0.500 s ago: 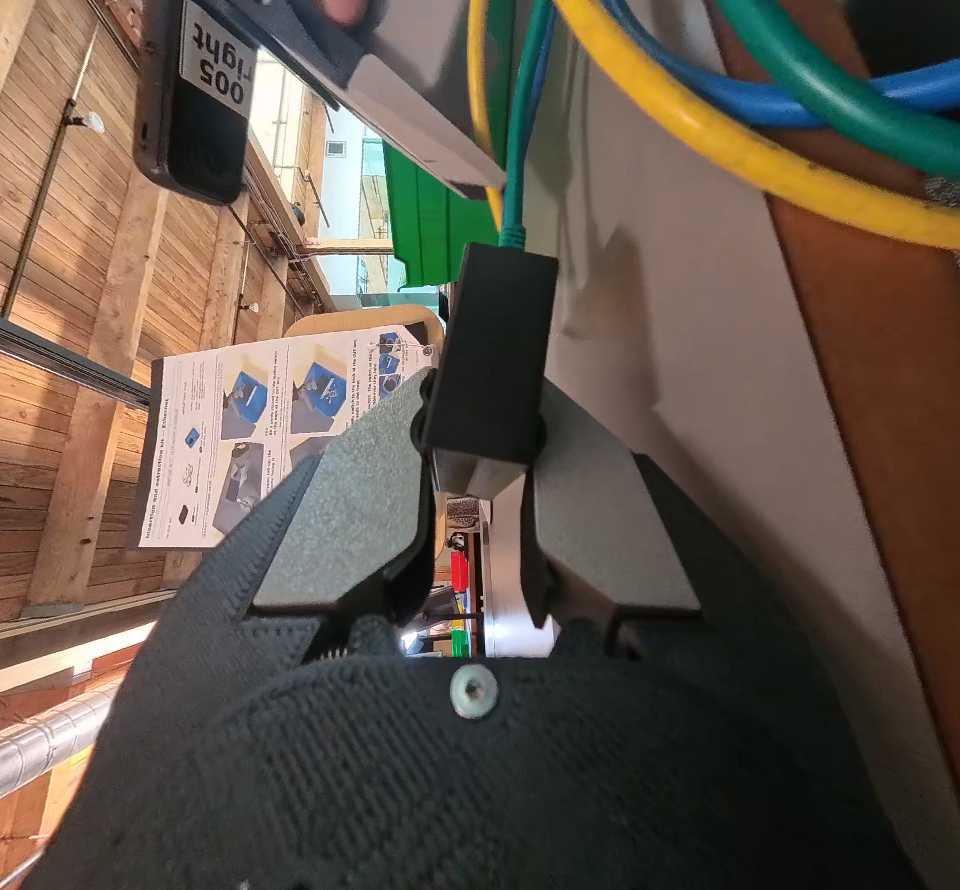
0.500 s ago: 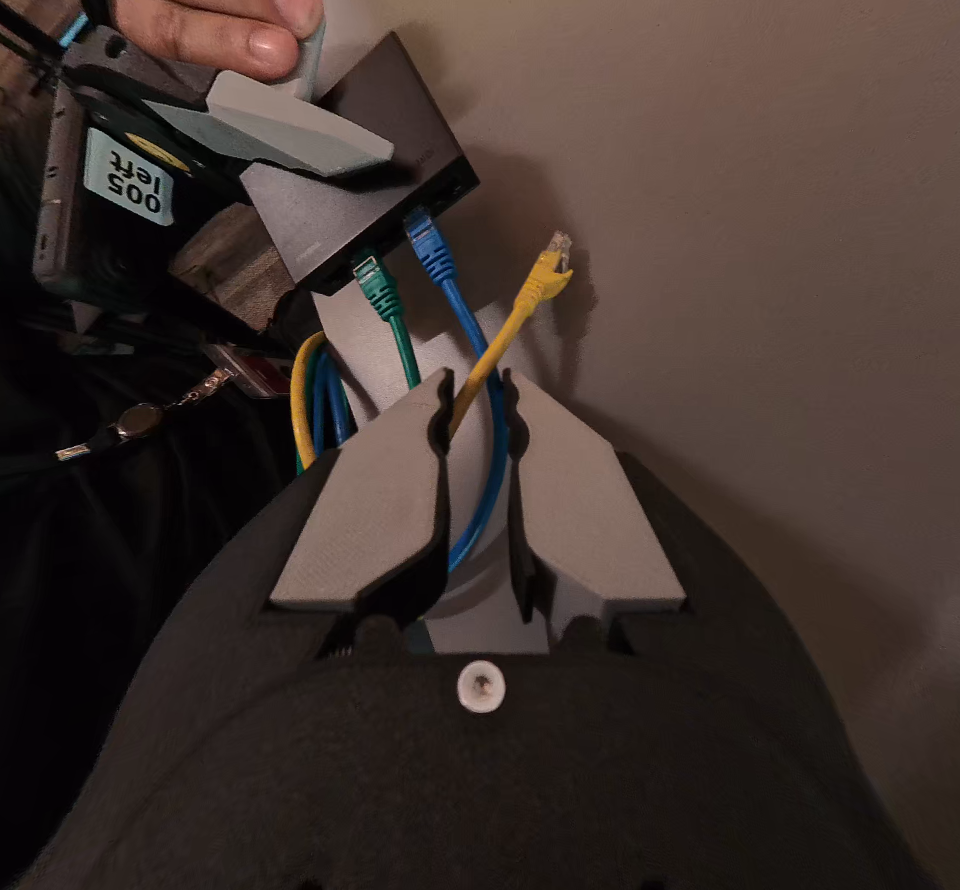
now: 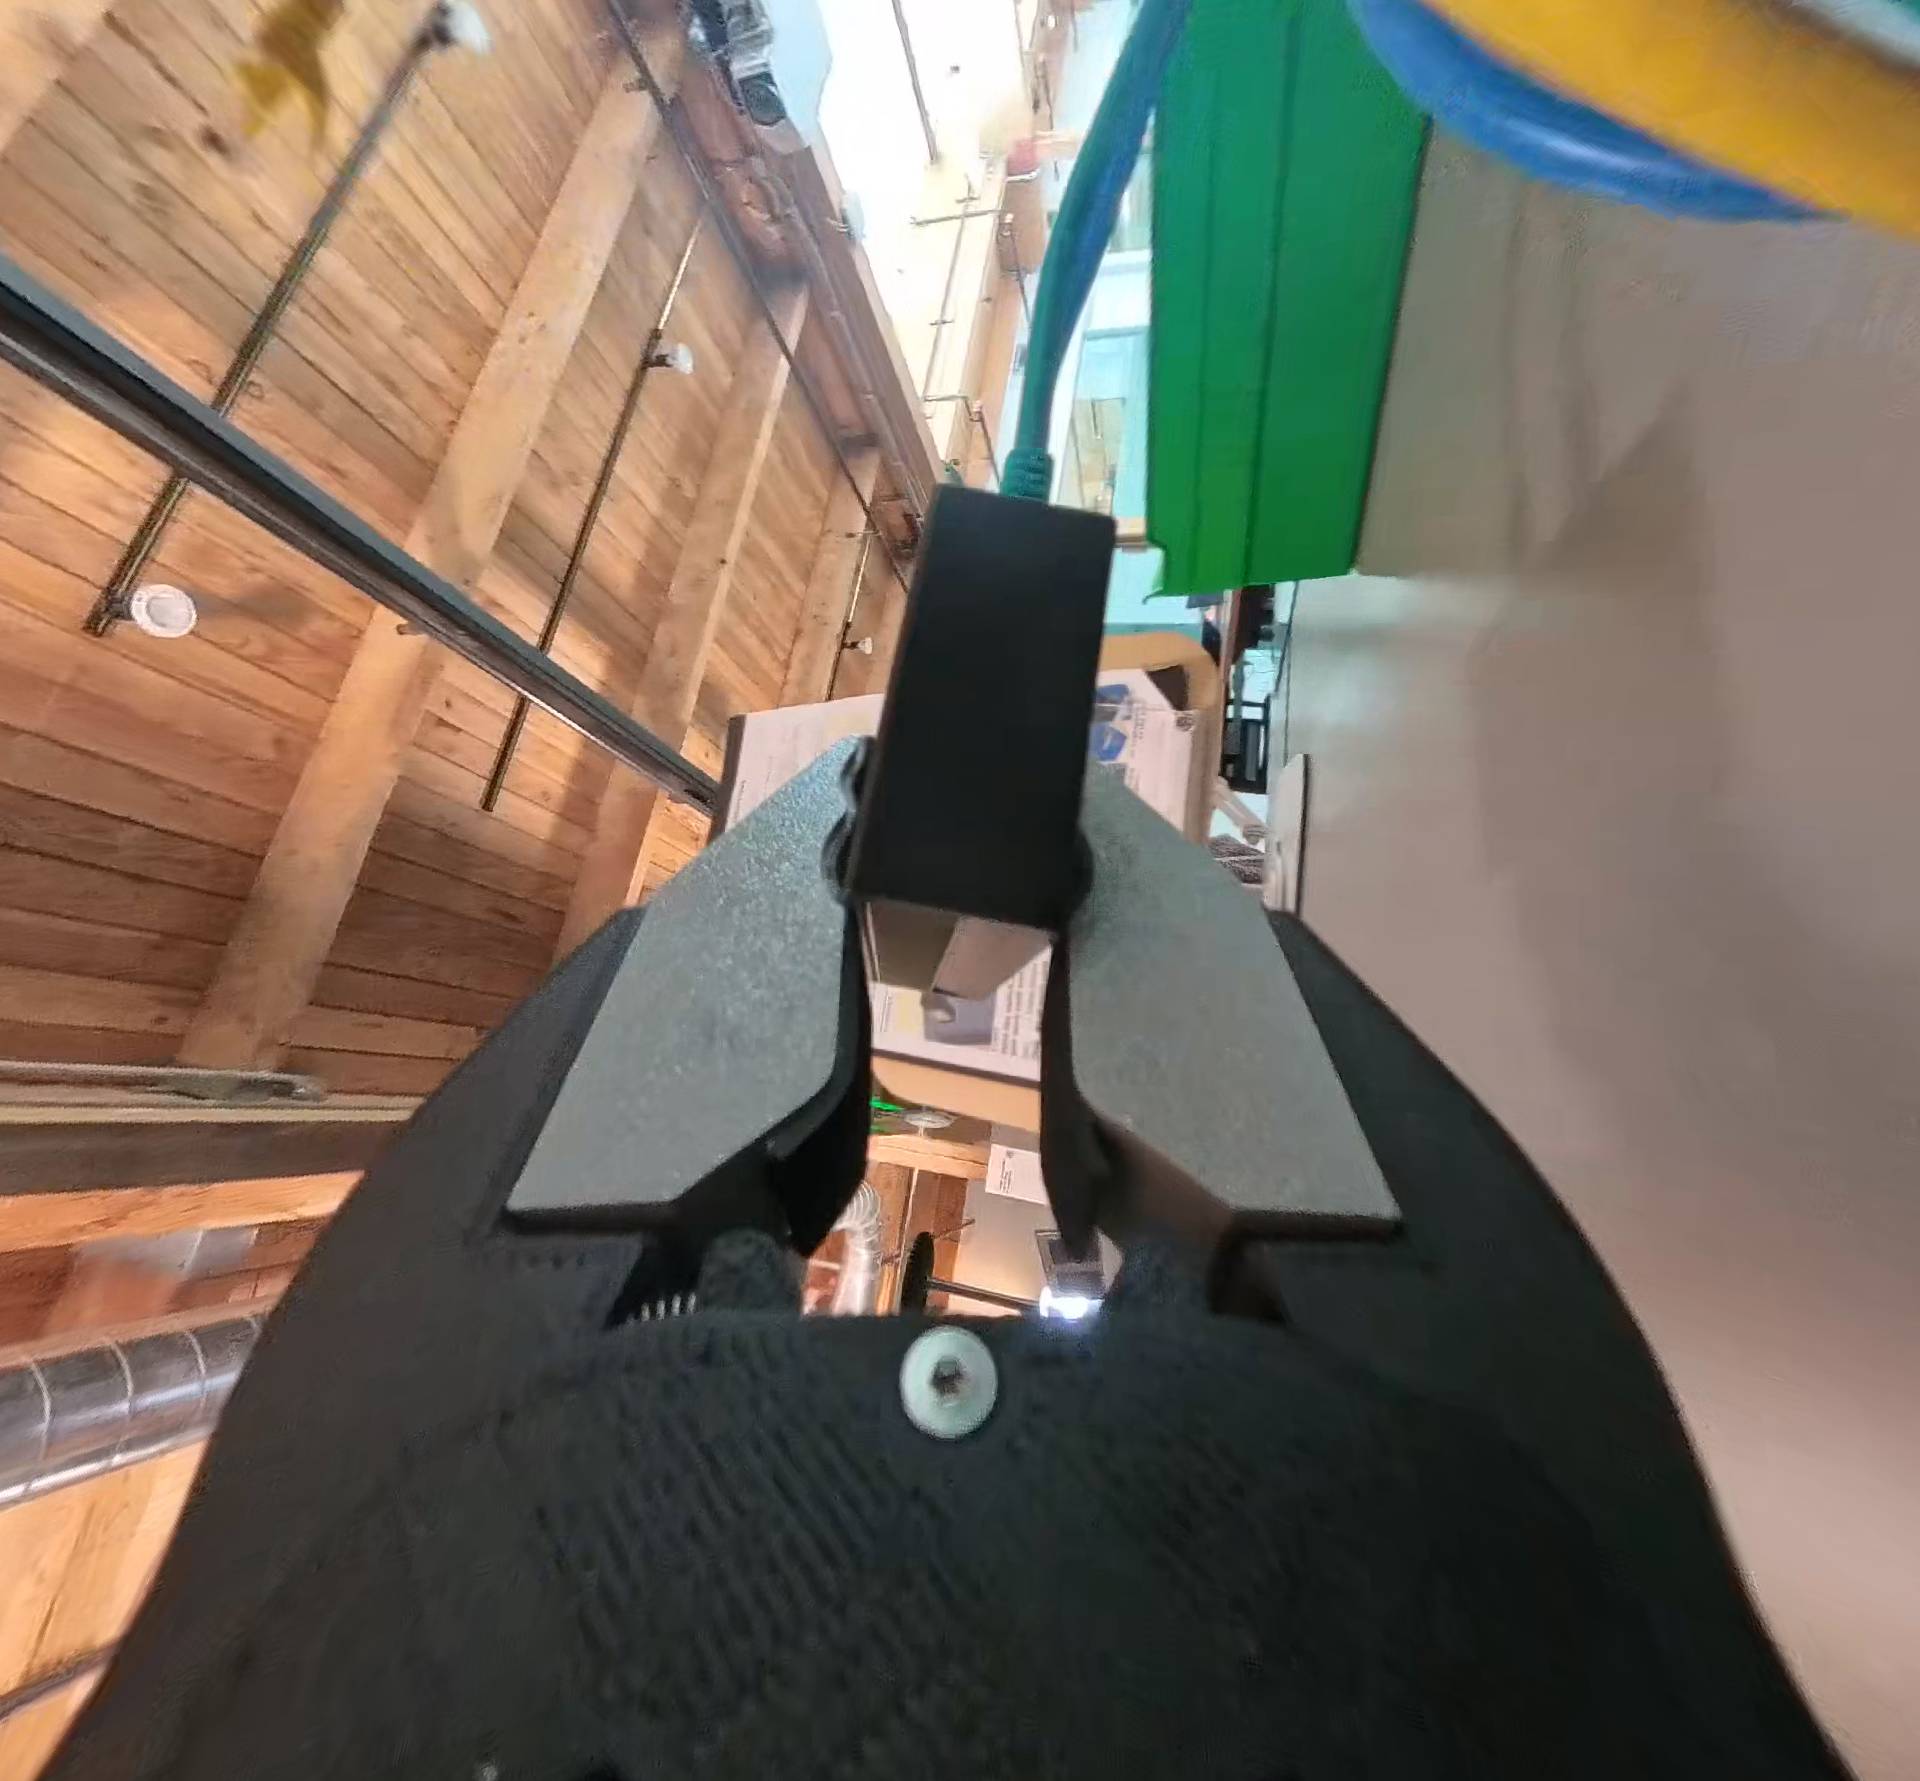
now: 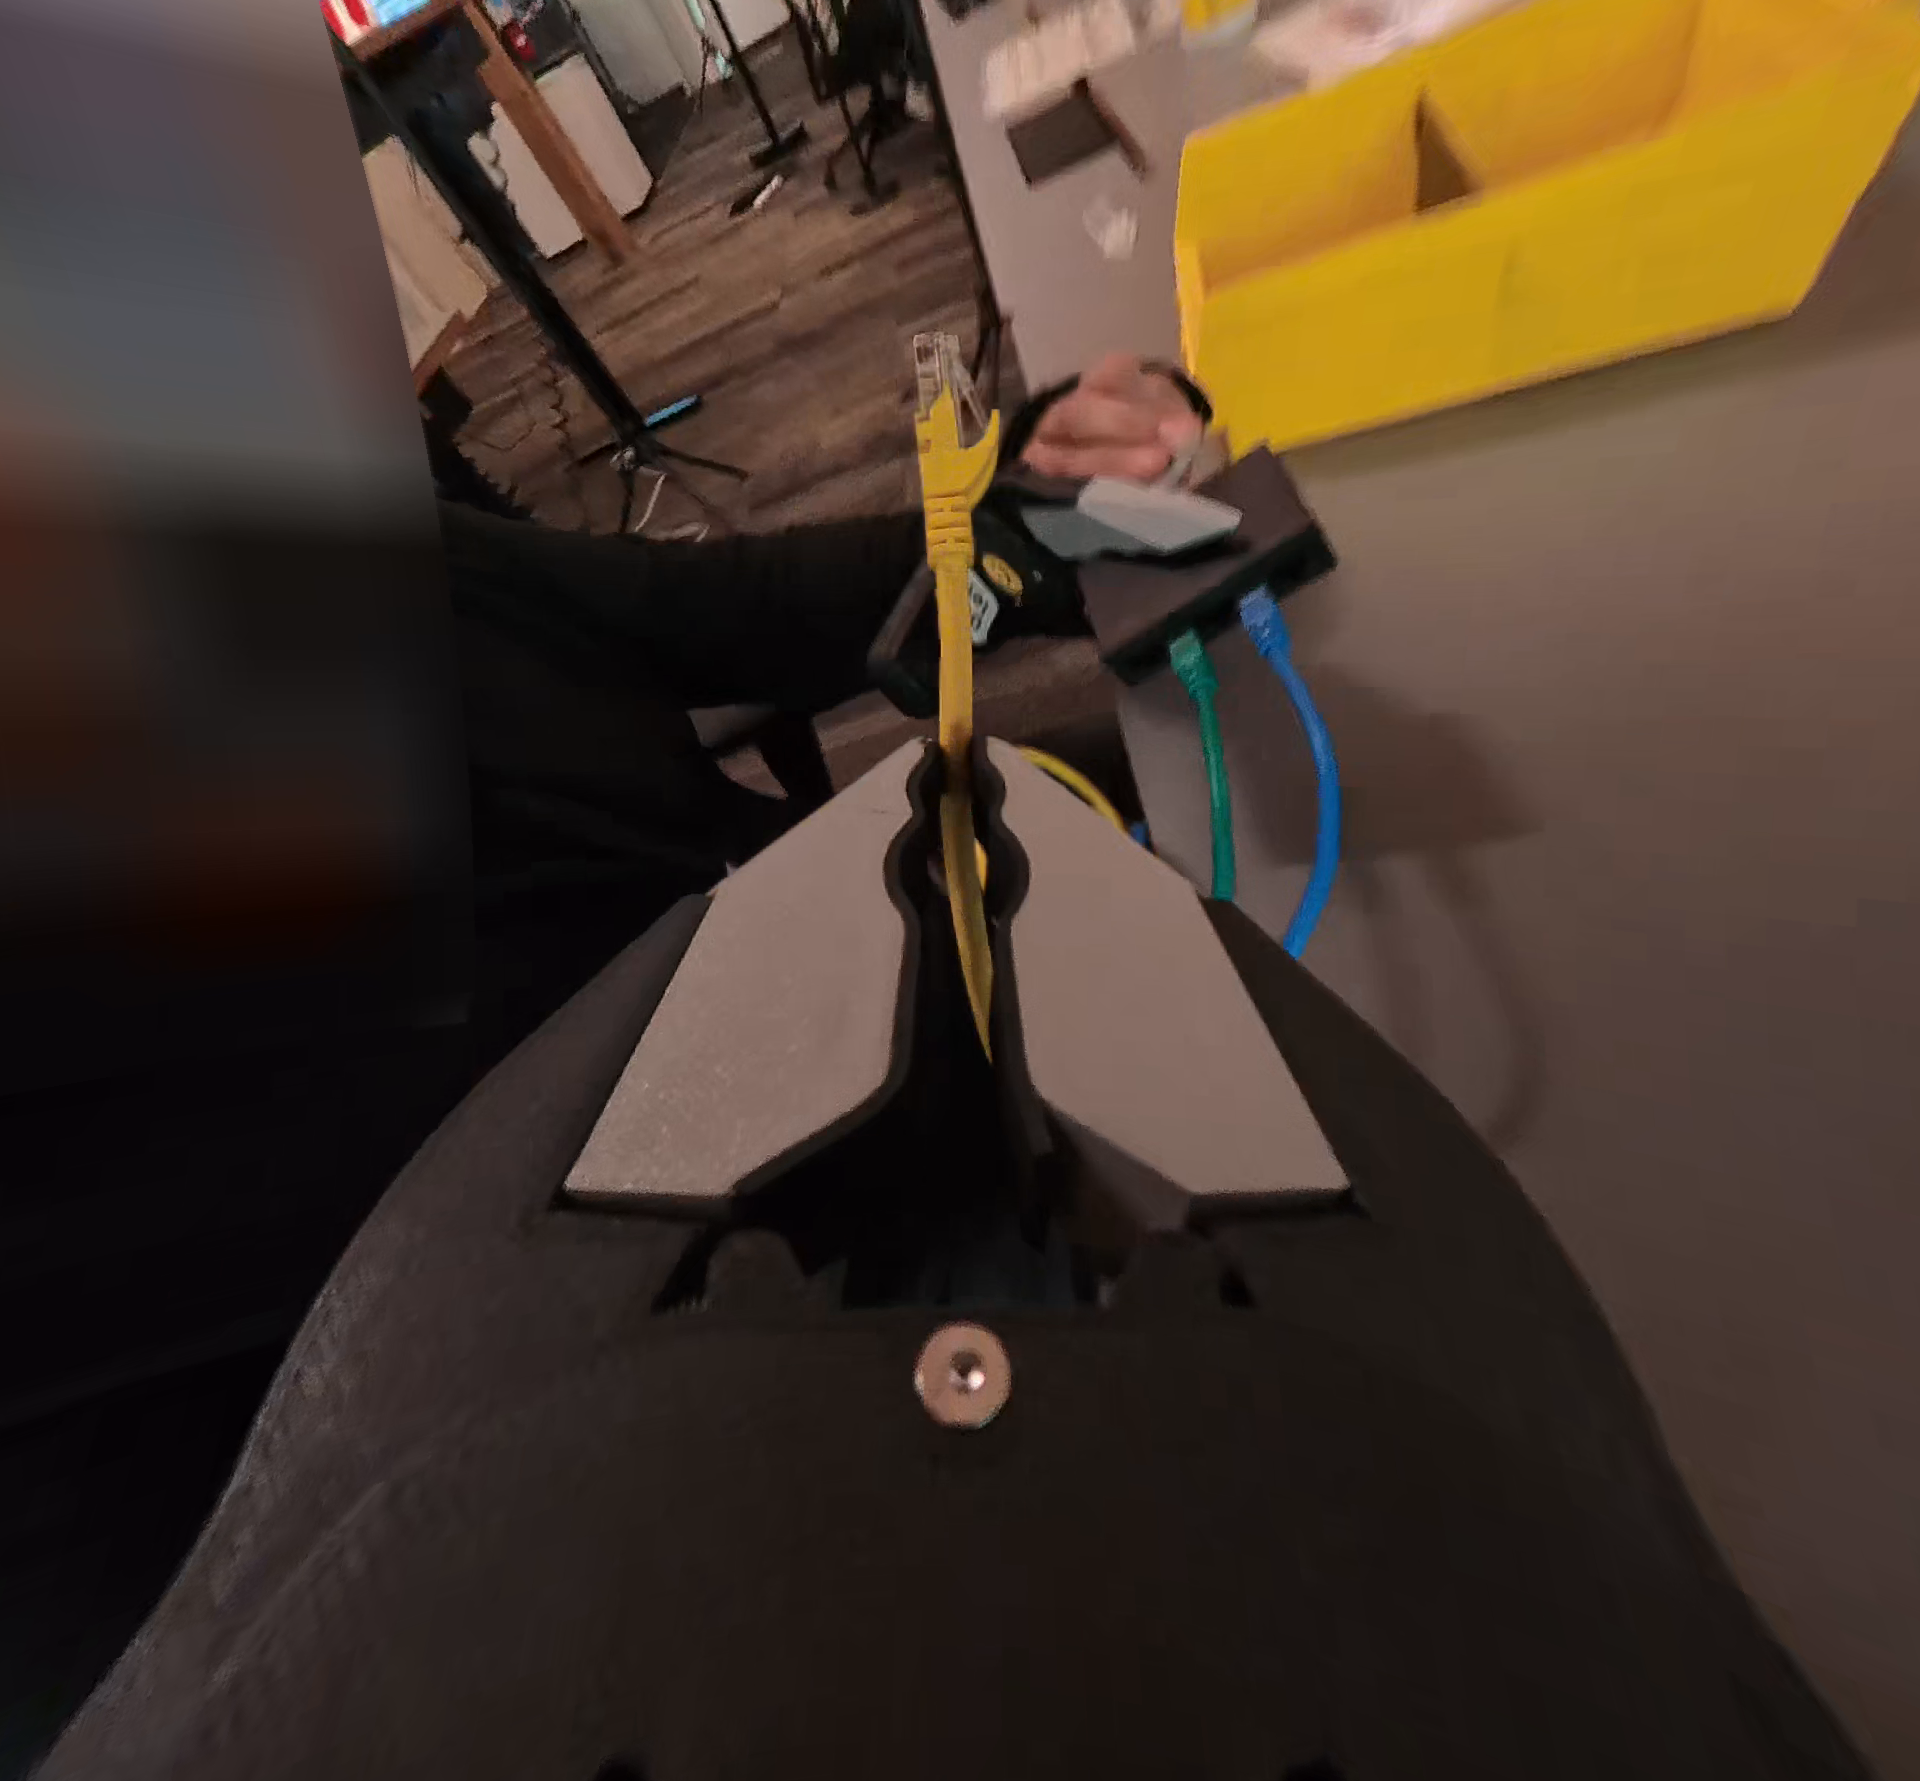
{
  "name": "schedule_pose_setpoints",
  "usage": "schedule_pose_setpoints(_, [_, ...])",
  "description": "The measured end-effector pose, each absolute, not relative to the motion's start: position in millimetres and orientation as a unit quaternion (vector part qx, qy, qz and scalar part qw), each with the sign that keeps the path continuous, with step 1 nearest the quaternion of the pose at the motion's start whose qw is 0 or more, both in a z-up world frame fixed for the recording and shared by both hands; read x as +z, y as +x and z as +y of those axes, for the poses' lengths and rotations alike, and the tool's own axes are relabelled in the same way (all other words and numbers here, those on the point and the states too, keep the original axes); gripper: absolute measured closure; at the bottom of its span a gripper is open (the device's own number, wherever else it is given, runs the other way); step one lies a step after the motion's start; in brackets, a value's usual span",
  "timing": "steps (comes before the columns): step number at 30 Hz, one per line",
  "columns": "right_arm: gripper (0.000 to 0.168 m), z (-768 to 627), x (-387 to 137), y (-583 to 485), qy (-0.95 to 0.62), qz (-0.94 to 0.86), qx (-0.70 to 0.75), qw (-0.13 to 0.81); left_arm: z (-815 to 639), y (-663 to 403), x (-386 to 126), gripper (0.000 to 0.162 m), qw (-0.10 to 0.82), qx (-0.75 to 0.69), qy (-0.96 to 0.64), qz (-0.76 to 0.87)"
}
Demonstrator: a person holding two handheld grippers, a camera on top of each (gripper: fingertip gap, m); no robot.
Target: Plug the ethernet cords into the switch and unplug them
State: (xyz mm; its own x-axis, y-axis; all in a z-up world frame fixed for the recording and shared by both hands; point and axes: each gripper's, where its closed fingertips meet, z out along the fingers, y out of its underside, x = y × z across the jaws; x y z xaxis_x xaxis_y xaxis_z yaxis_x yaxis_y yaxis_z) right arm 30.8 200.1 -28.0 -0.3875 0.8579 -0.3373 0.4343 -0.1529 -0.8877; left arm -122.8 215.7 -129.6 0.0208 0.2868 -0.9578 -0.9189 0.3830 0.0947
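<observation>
Right gripper [image 4: 961,770] pinches the yellow cord [image 4: 954,609] just below its plug, tip free and aimed away from the switch [image 4: 1216,578]. Beyond, the left gripper [image 3: 961,864] clamps that switch, likely to steady it; green cord [image 4: 1205,744] and blue cord [image 4: 1314,755] sit plugged in.

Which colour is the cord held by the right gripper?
Yellow cord, clearest in the right wrist view.
</observation>
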Motion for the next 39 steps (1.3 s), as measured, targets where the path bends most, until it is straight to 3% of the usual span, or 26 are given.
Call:
schedule_pose_setpoints(7, [0.167,217.9,77.7,33.7,-0.495,-0.604,0.576,0.243,189.8,-134.1,-61.9,0.131,0.686,0.496,-0.271,0.458])
schedule_pose_setpoints(13, [0.167,330.5,158.3,-3.7,-0.519,-0.481,0.564,0.425,196.2,-177.6,-41.2,0.131,0.699,0.509,-0.313,0.392])
schedule_pose_setpoints(18, [0.167,411.1,181.1,-1.5,-0.536,-0.373,0.468,0.595,208.5,-217.7,-50.8,0.131,0.687,0.510,-0.362,0.369])
schedule_pose_setpoints(21, [0.168,431.8,141.6,-23.2,-0.570,-0.399,0.406,0.593,219.4,-232.4,-61.5,0.131,0.664,0.512,-0.395,0.375])
schedule_pose_setpoints(27, [0.167,451.9,-18.3,-72.7,-0.686,-0.507,0.292,0.433,230.1,-273.1,-57.6,0.131,0.637,0.535,-0.467,0.299])
schedule_pose_setpoints(31, [0.167,488.0,-80.1,-52.7,-0.734,-0.497,0.163,0.434,240.6,-278.9,-76.0,0.131,0.601,0.502,-0.521,0.340])
schedule_pose_setpoints(34, [0.166,505.8,-31.6,-25.6,-0.718,-0.420,0.199,0.518,250.1,-290.1,-101.0,0.131,0.575,0.480,-0.564,0.347])
schedule_pose_setpoints(39, [0.167,480.6,148.4,44.1,-0.578,-0.296,0.316,0.692,252.1,-282.4,-94.8,0.132,0.587,0.490,-0.541,0.351])
